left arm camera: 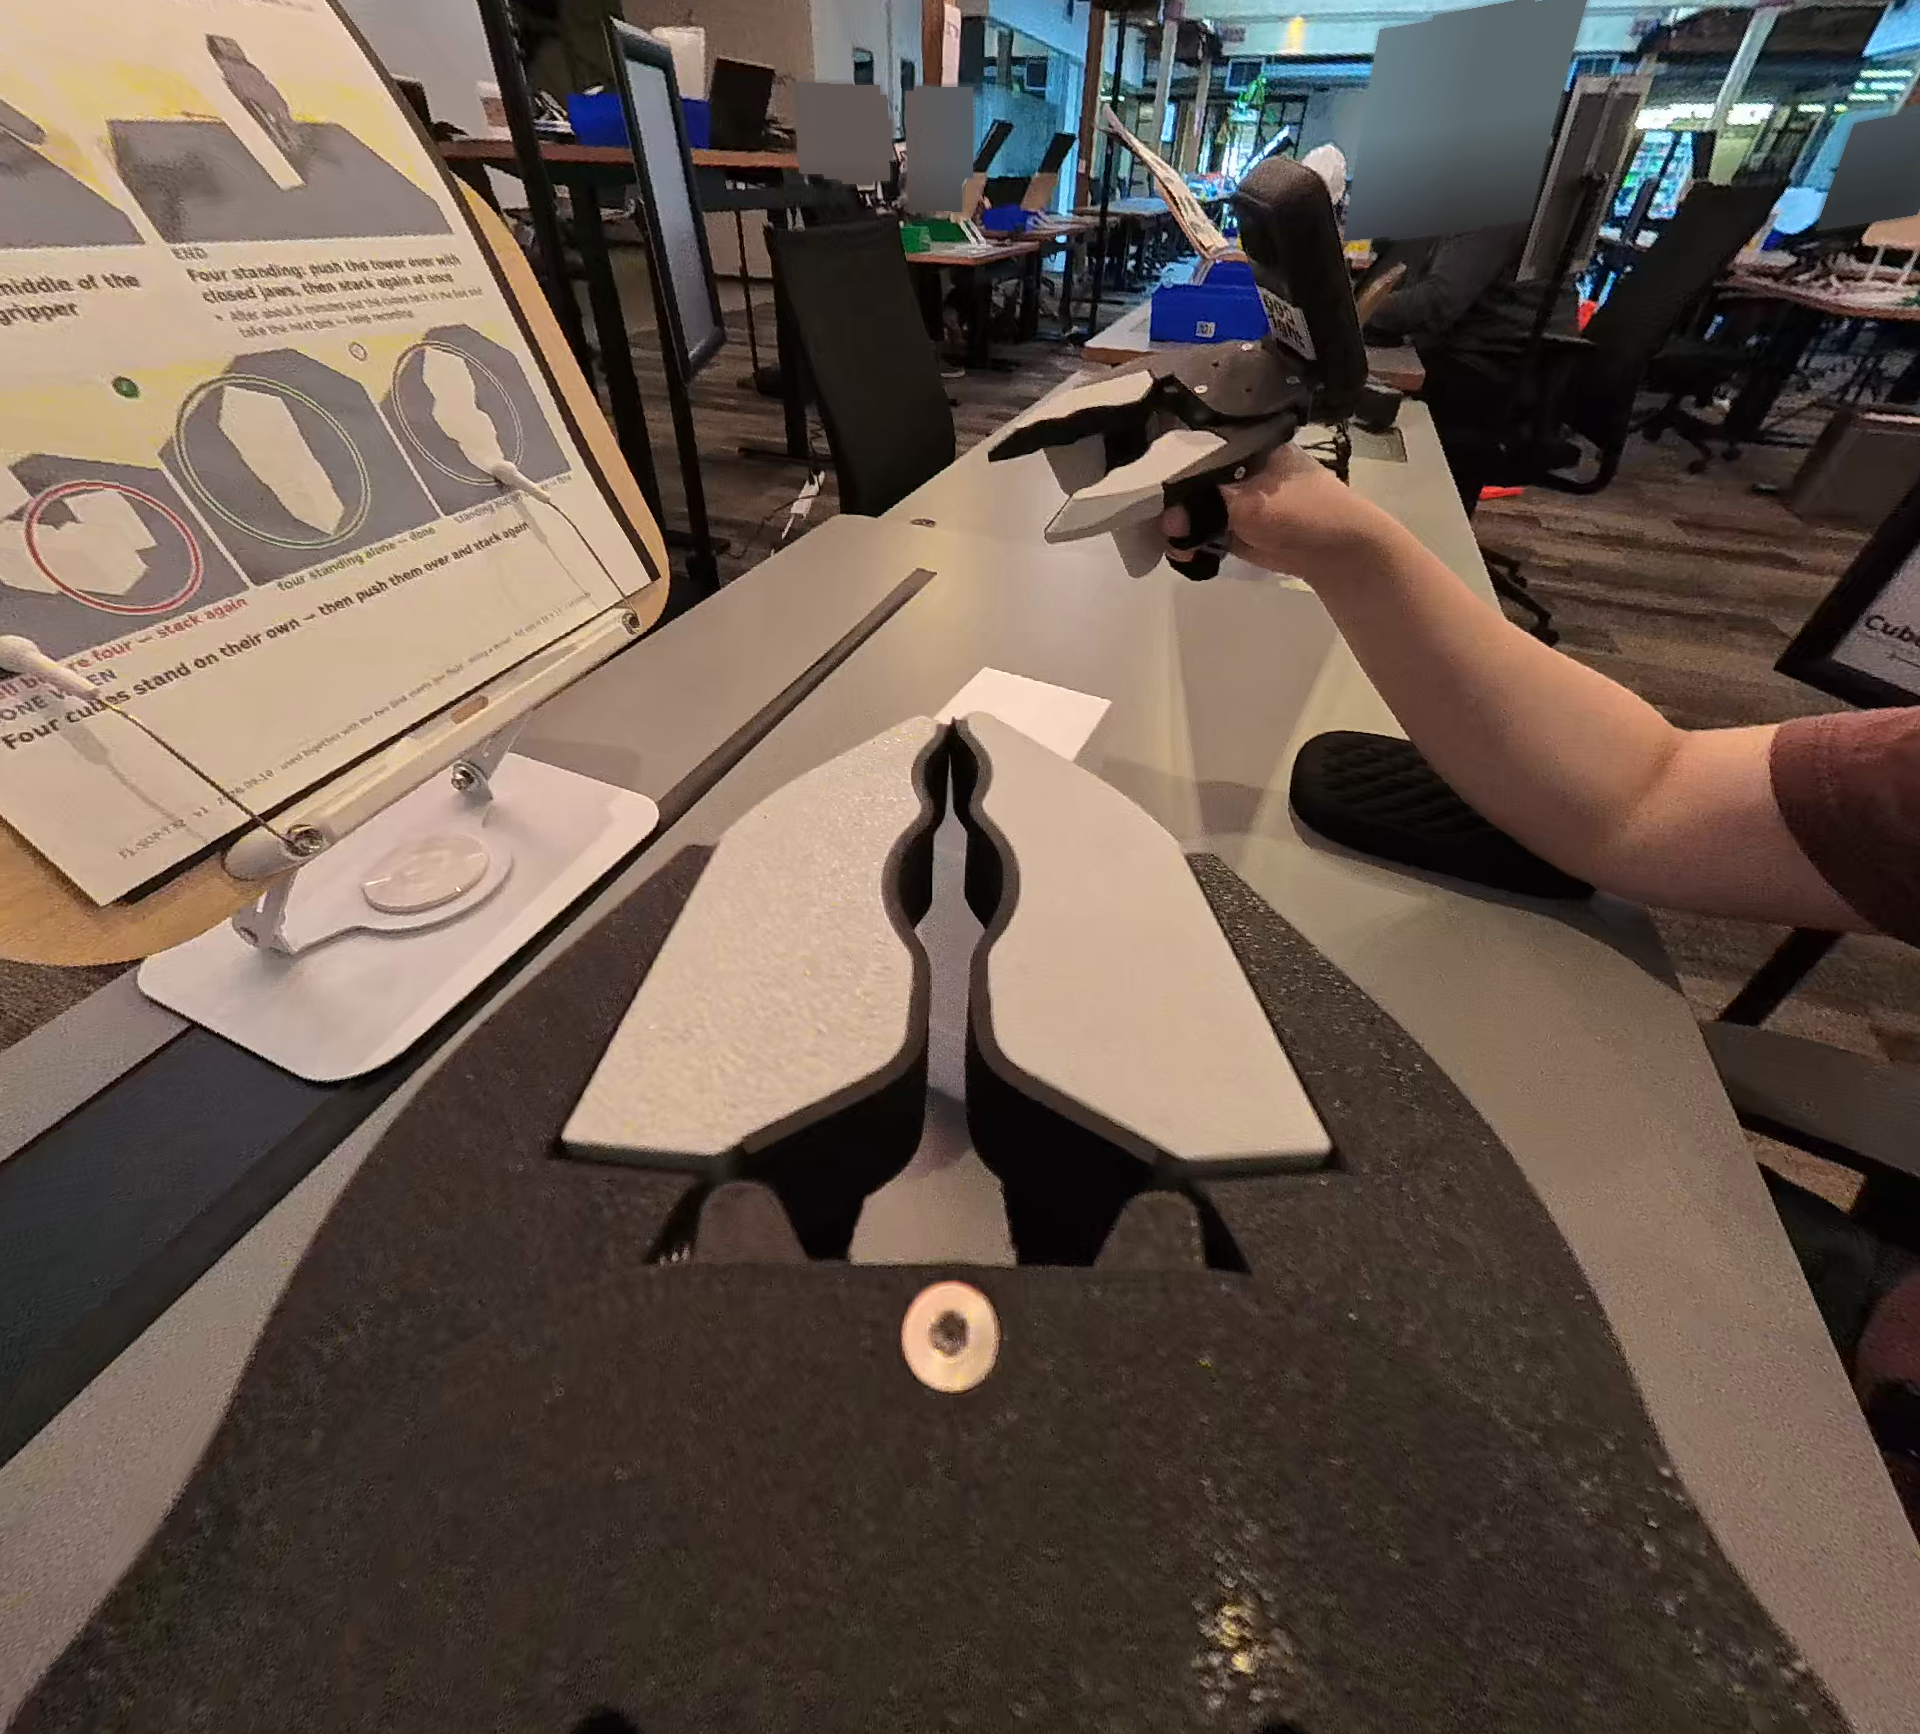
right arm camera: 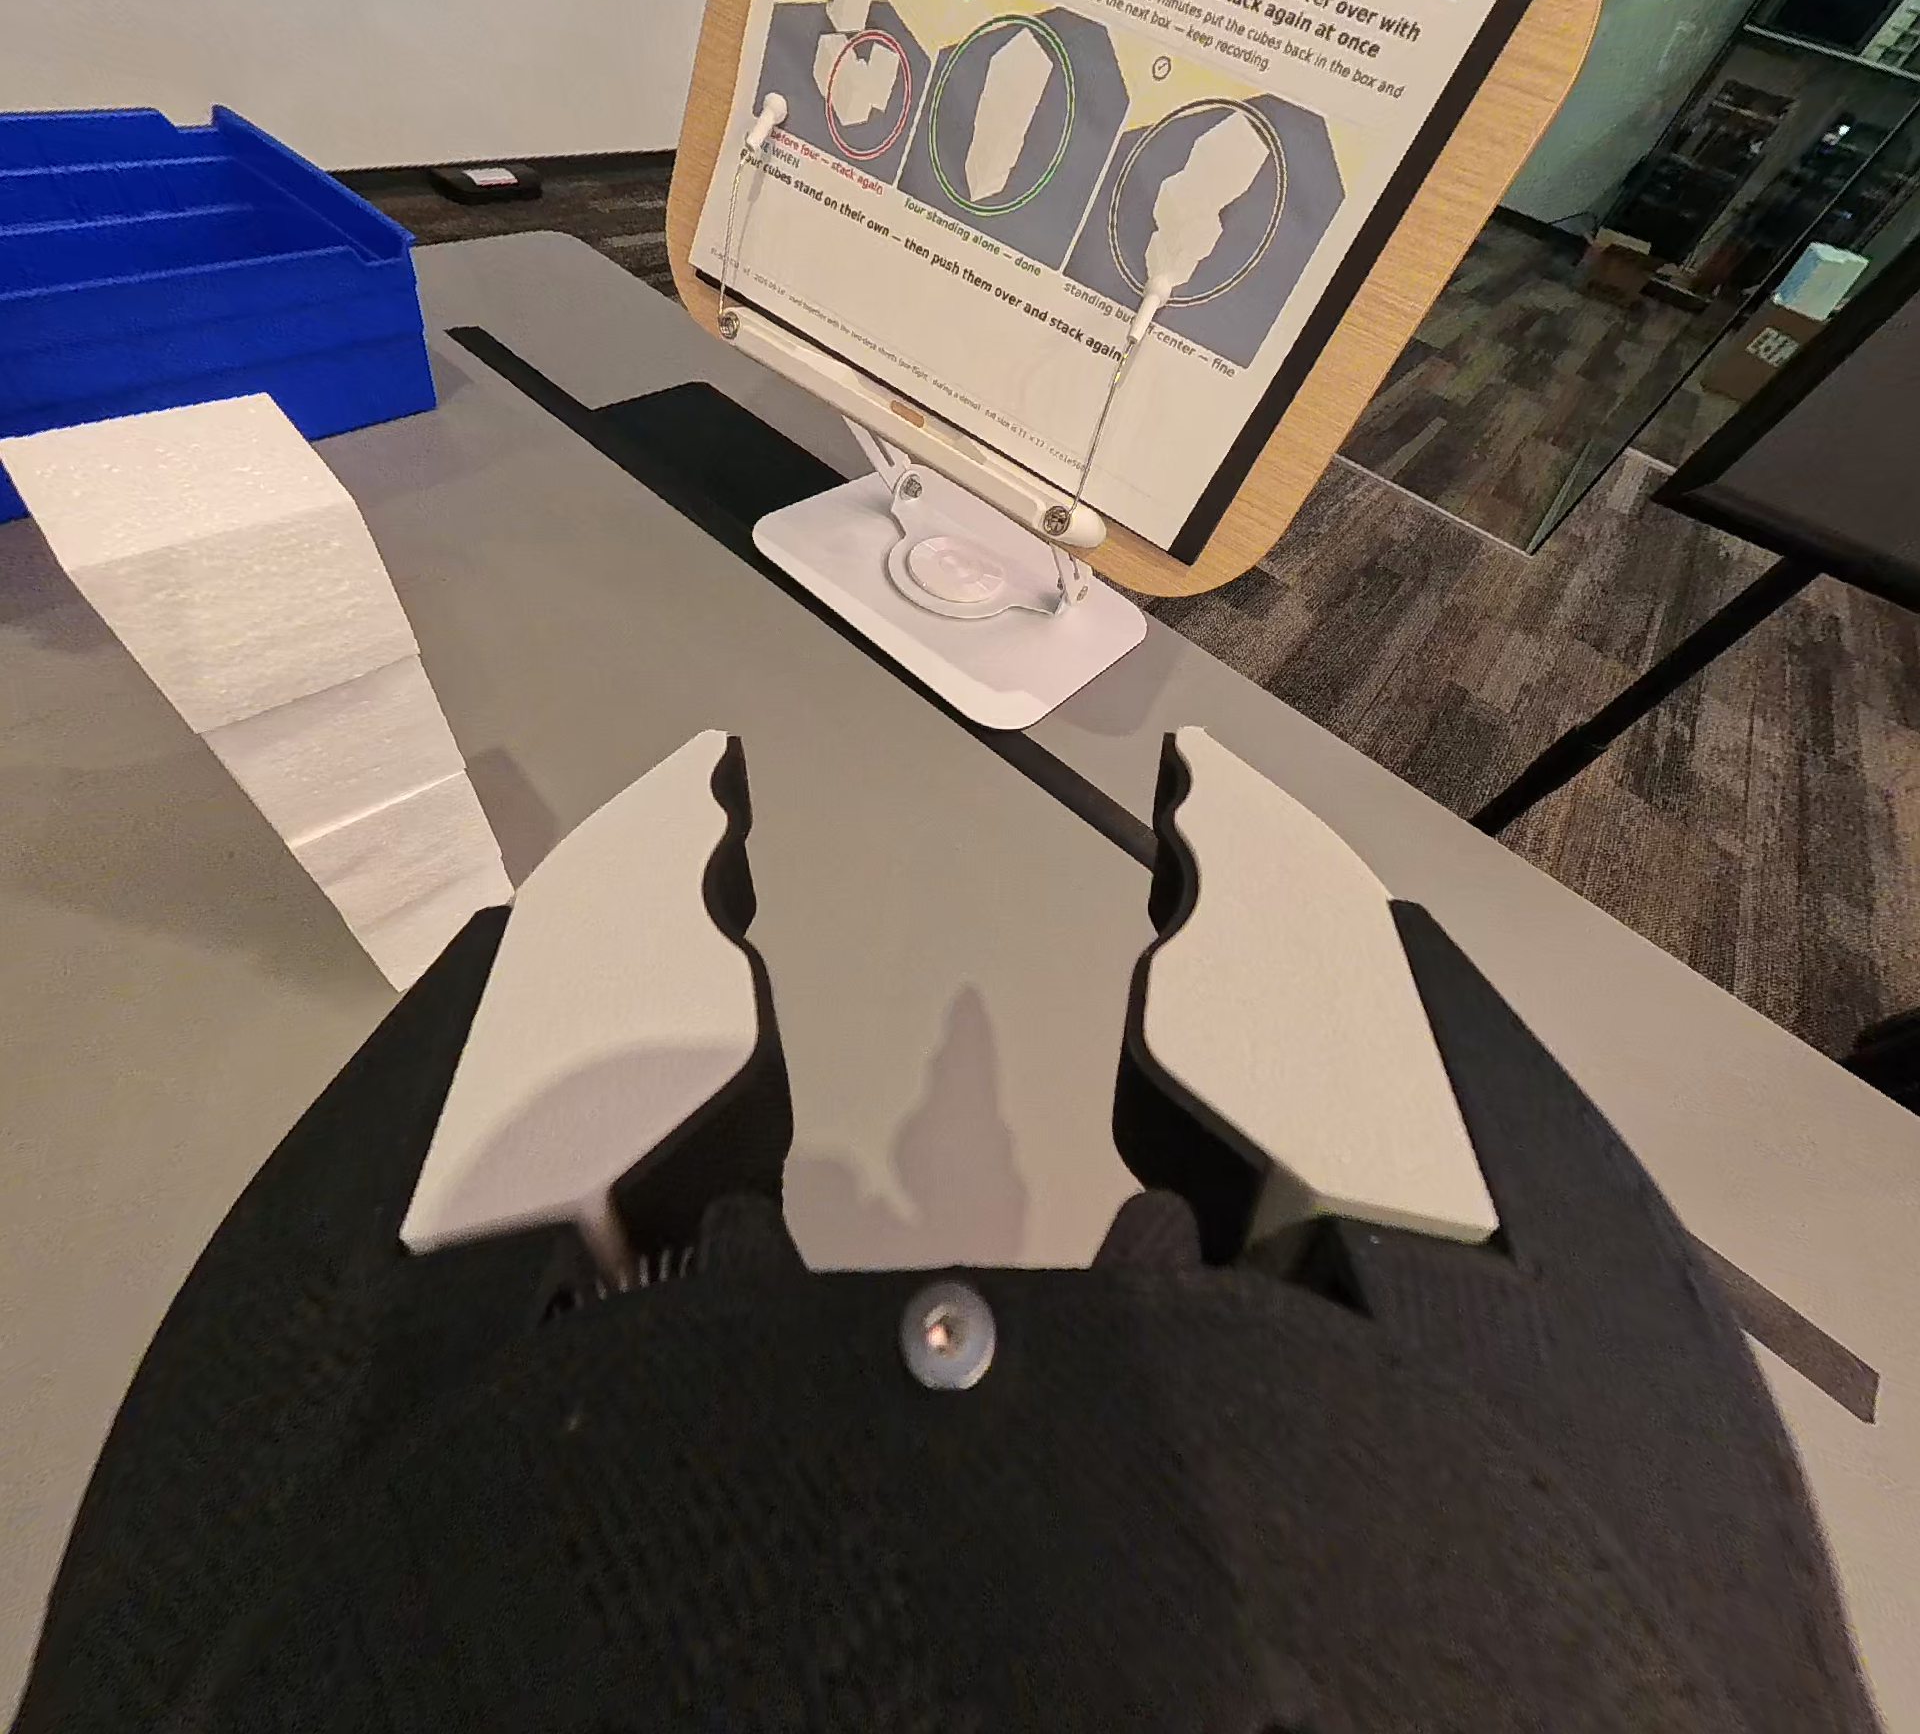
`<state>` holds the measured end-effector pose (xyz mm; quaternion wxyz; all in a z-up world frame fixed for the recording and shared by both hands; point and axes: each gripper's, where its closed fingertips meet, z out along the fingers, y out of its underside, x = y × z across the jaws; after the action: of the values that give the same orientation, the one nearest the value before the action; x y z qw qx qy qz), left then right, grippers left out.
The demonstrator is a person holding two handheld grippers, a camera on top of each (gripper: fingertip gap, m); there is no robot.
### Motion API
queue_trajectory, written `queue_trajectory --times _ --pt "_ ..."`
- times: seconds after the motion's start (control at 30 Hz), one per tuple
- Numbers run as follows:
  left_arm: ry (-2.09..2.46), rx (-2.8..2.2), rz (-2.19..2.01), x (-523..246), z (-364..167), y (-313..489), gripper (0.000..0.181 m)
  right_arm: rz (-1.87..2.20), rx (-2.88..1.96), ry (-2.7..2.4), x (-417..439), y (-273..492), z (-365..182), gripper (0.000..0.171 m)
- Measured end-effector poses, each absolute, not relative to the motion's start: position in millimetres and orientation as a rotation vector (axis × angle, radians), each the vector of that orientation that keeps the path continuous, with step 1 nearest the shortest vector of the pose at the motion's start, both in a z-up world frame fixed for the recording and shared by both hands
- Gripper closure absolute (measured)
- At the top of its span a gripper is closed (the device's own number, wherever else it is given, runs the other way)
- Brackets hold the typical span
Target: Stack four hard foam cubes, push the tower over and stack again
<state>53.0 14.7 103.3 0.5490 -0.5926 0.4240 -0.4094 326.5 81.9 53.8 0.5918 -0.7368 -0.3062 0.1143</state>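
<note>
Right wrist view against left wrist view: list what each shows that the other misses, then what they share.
Only the right wrist view shows the standing foam cube tower, the blue bin behind it, and the right gripper open and empty. Only the left wrist view shows the left gripper shut, a black wrist rest and rows of office desks. Both show the instruction board and grey table.

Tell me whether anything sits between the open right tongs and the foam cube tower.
Nothing visible does. The foam cube tower stands just left of the right tongs, with only bare grey table between them. The document stand sits farther ahead.
</note>
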Motion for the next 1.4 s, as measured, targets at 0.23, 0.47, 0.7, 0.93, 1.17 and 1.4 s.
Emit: queue_trajectory --times 0.23,0.47,0.7,0.93,1.17,1.4 --pt "0.979 -1.391 -0.855 48.7 106.0 20.3 0.176 0.288 -1.697 -0.686 328.7 82.2 57.2 0.094" --pt "0.982 -1.356 -0.795 44.3 108.0 22.9 0.164 0.348 -1.636 -0.637 330.4 82.3 67.5 0.080" --pt "0.940 -1.356 -0.707 39.4 107.1 34.8 0.142 0.378 -1.567 -0.512 349.7 86.4 81.6 0.079" --pt "0.902 -1.348 -0.741 35.1 111.1 36.3 0.152 0.518 -1.476 -0.416 360.8 81.0 99.1 0.086" --pt "0.889 -1.389 -0.729 33.7 110.3 37.2 0.159 0.513 -1.446 -0.431 366.1 76.2 102.7 0.104" --pt "0.913 -1.450 -0.685 33.1 106.3 33.9 0.177 0.641 -1.490 -0.469 366.8 70.1 95.6 0.158"
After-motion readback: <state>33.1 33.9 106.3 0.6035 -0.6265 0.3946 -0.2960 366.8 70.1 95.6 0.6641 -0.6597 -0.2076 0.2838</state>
